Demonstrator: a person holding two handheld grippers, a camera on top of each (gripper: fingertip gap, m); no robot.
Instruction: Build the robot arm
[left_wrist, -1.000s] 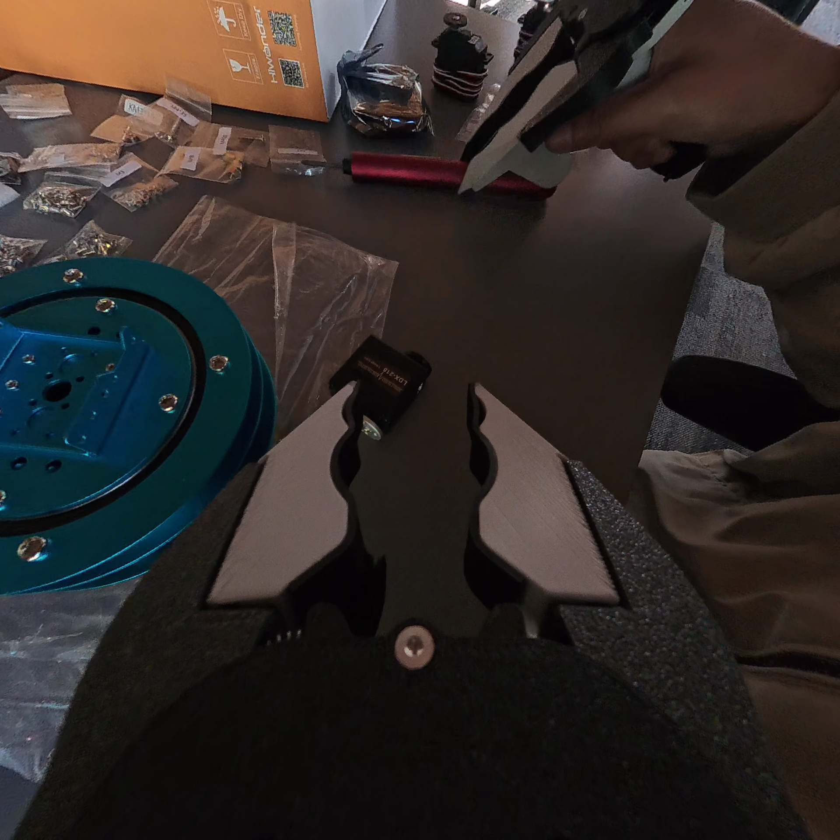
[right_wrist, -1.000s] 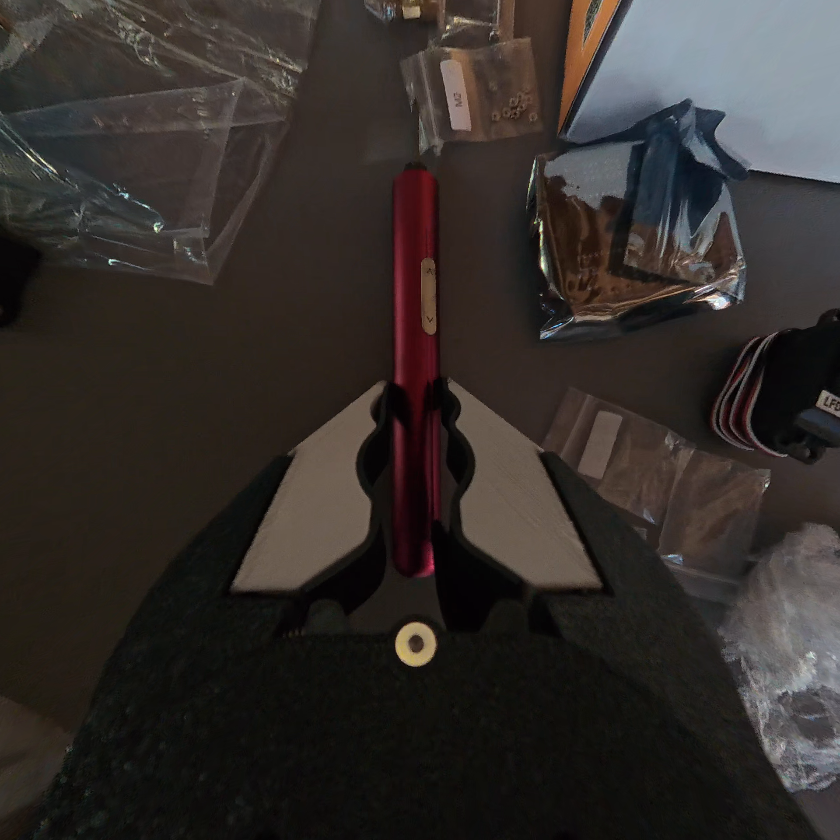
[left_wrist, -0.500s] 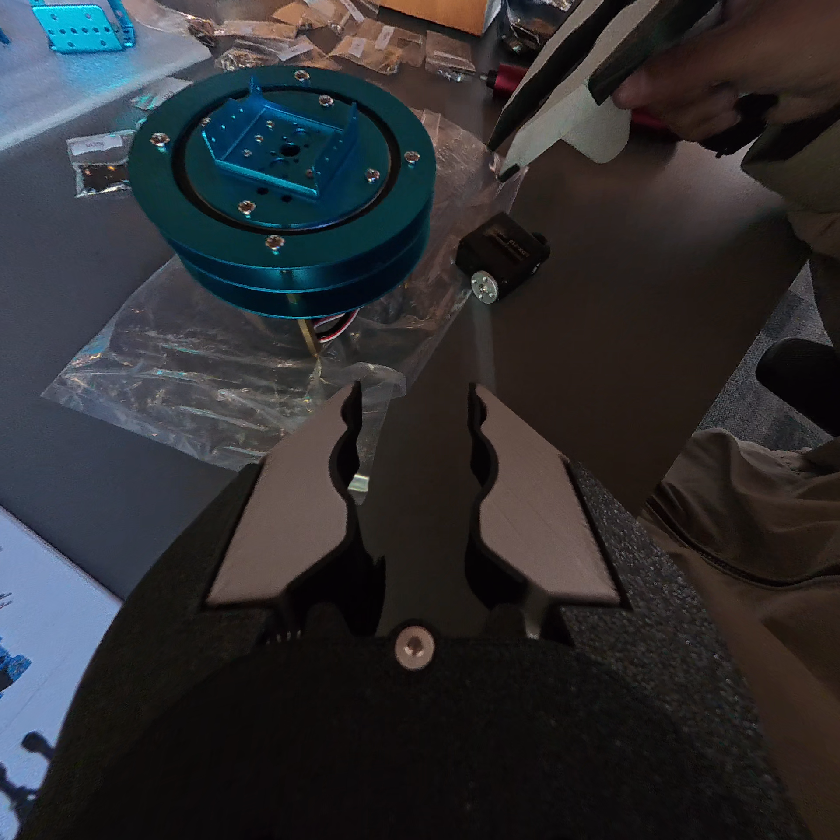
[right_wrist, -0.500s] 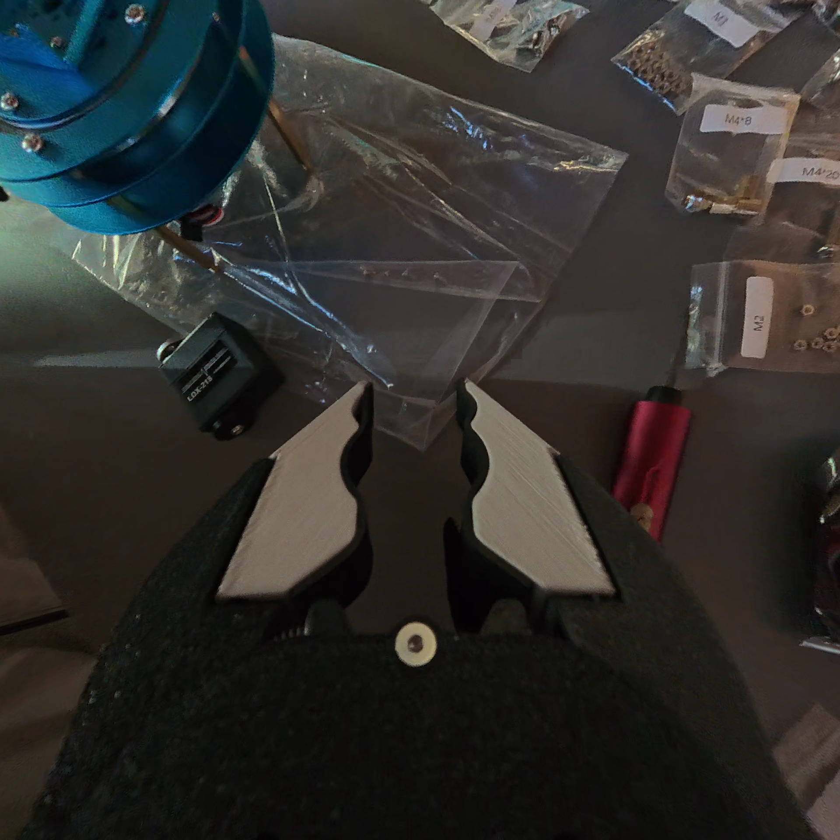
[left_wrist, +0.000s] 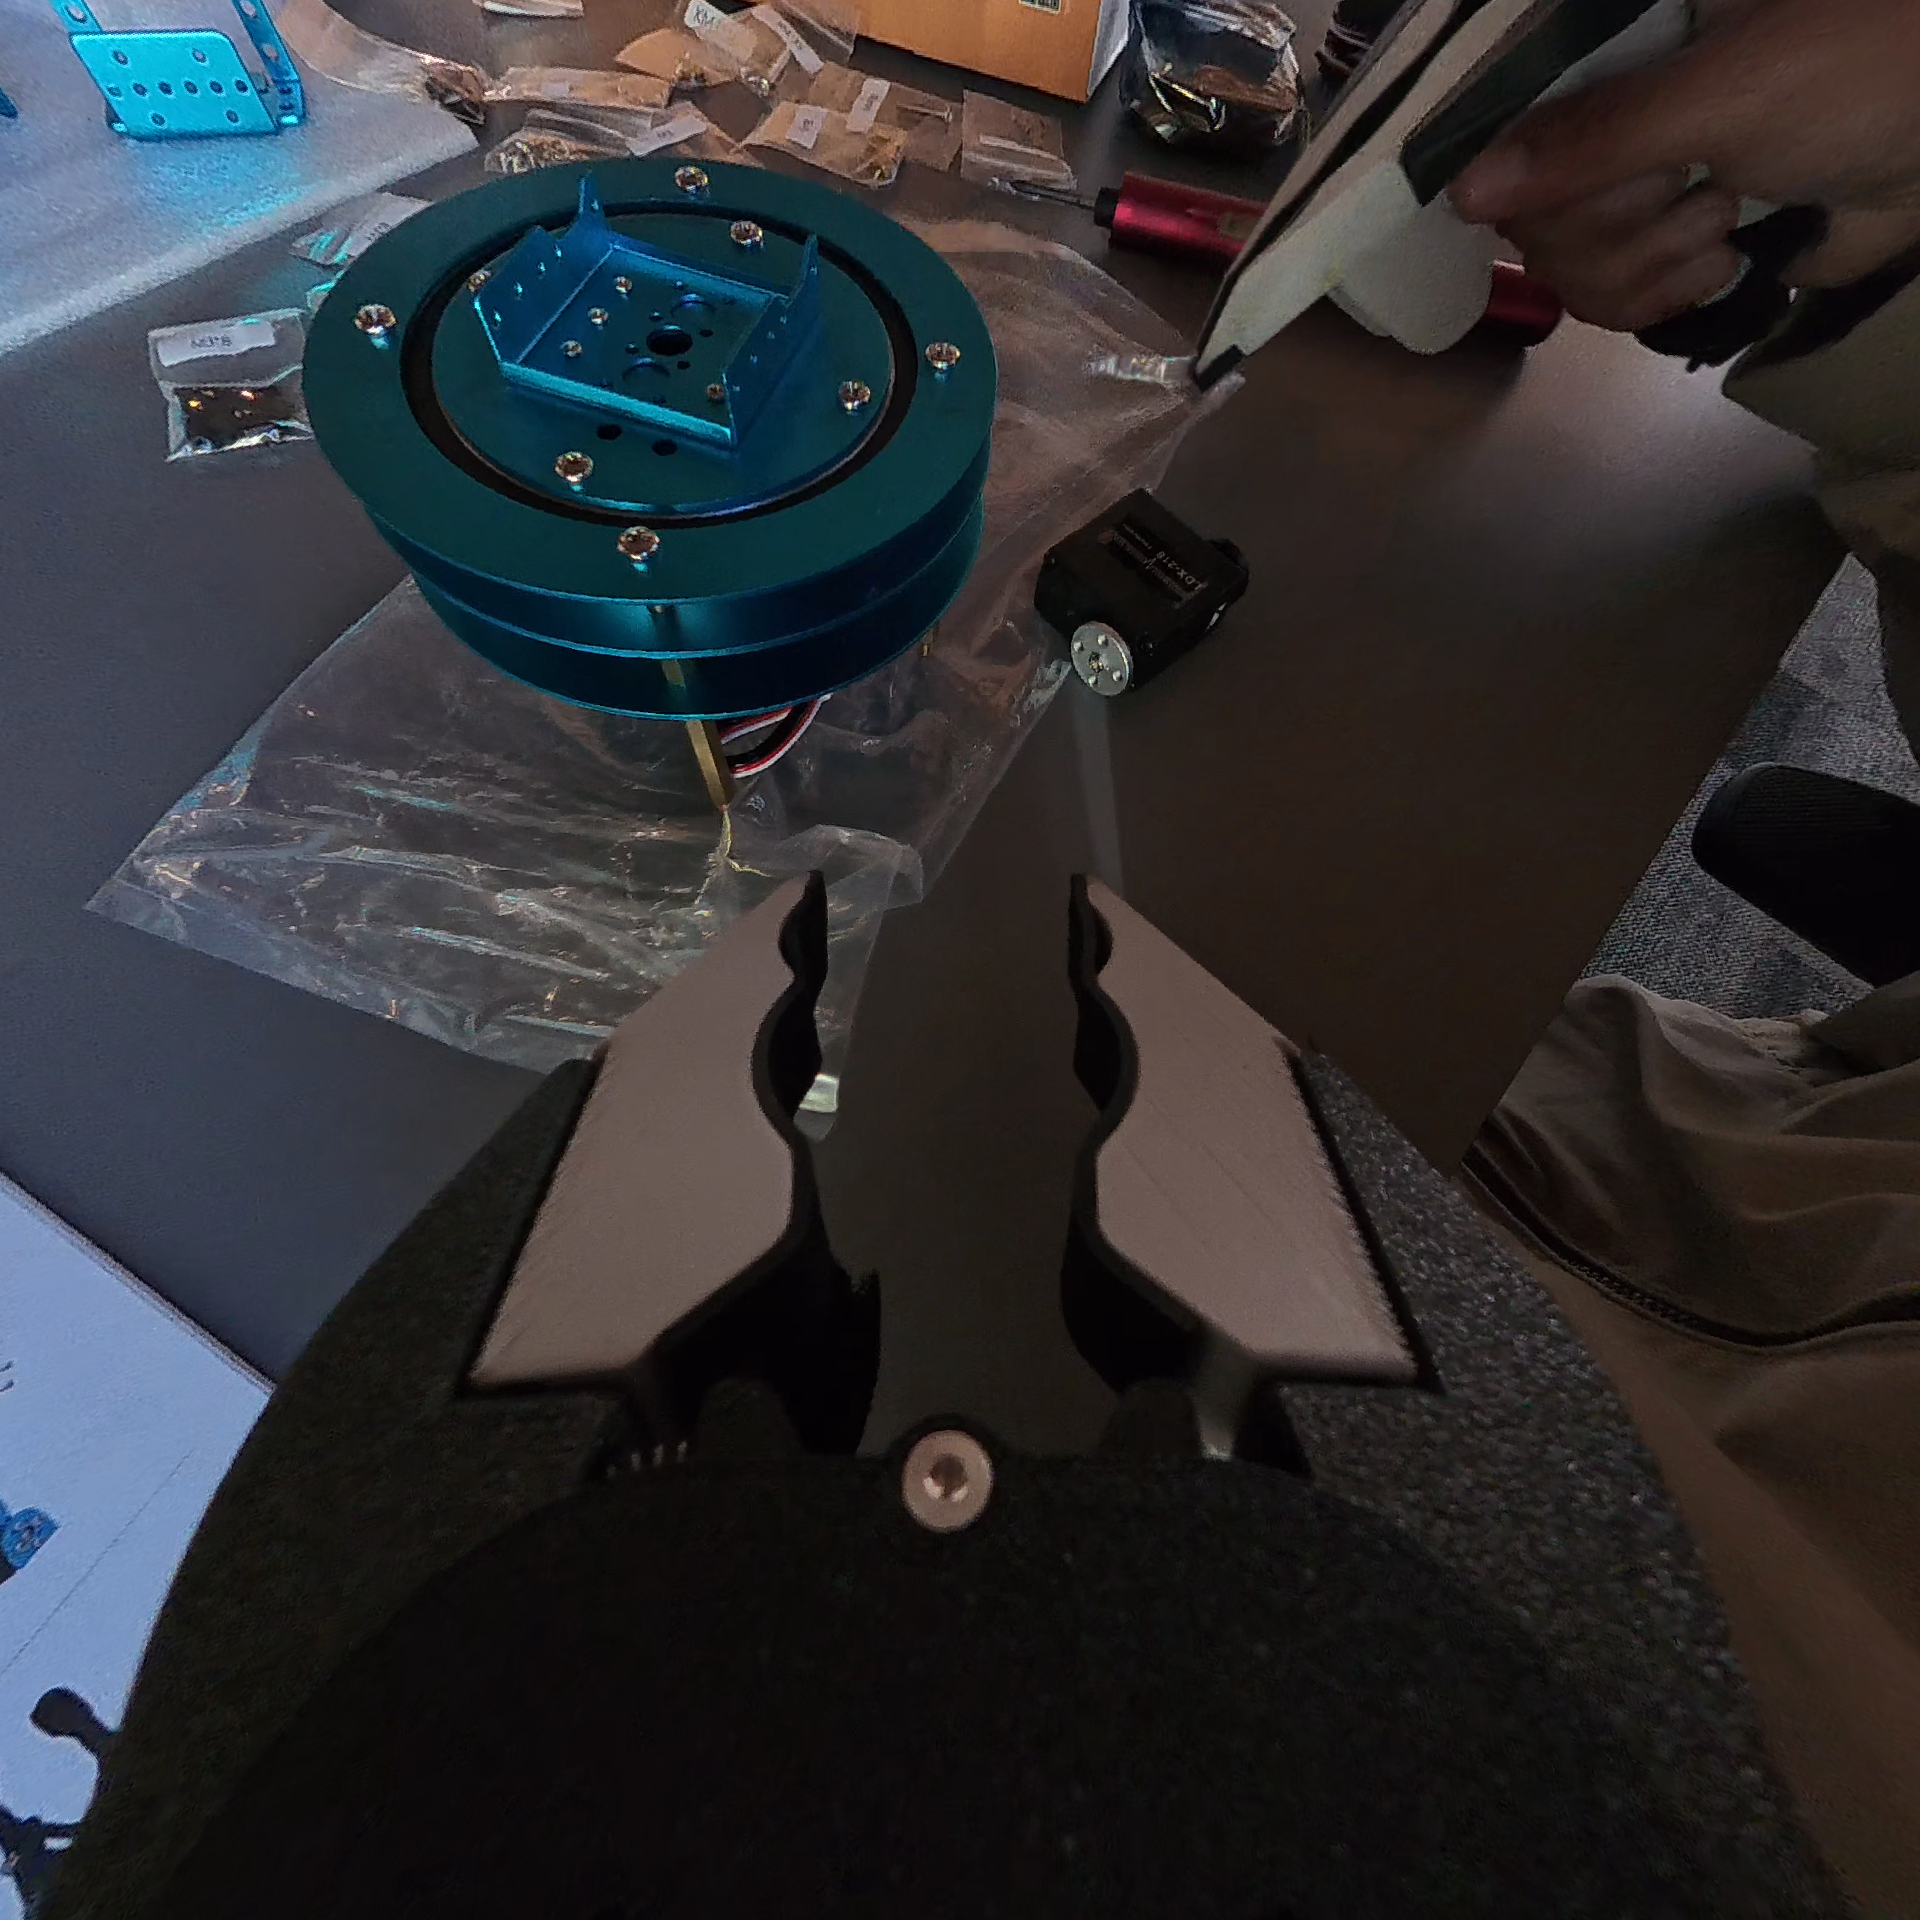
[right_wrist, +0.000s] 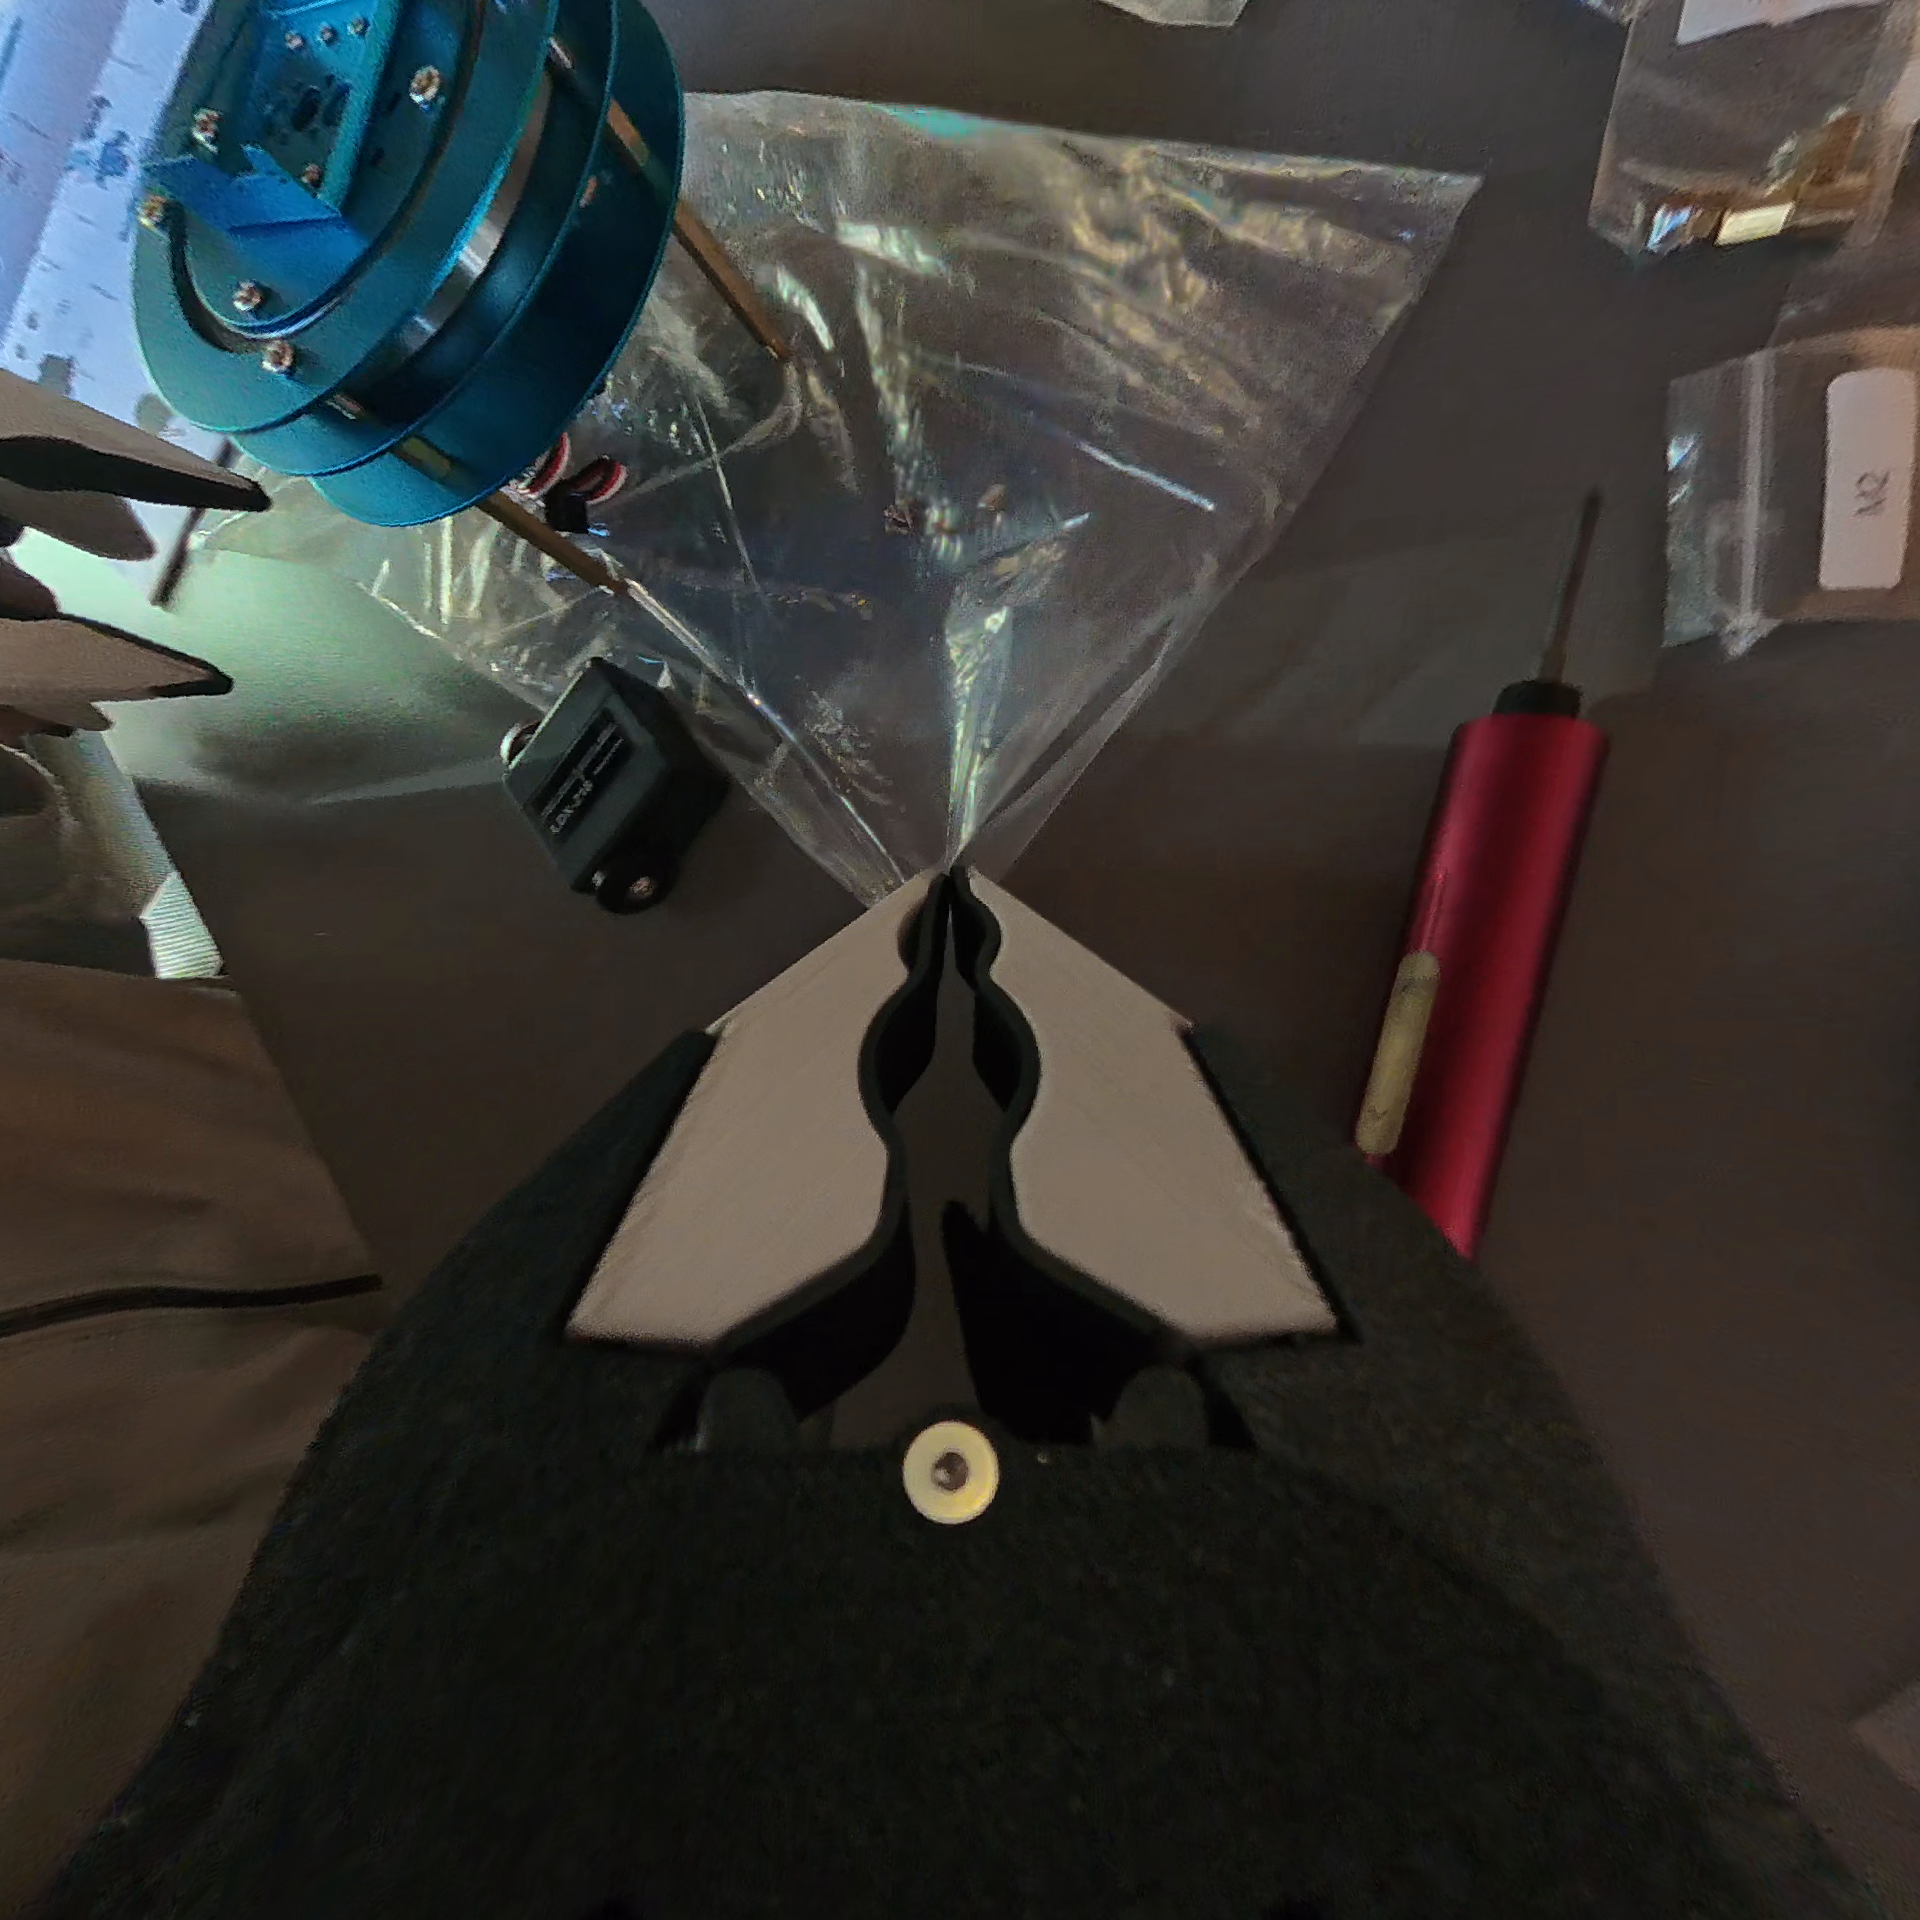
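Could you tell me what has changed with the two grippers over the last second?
The right gripper let go of the red screwdriver, which now lies on the table, moved left and shut on a corner of the clear plastic bag. The left gripper drew back from the black servo and stays open, empty. The teal round base still stands on the bag.
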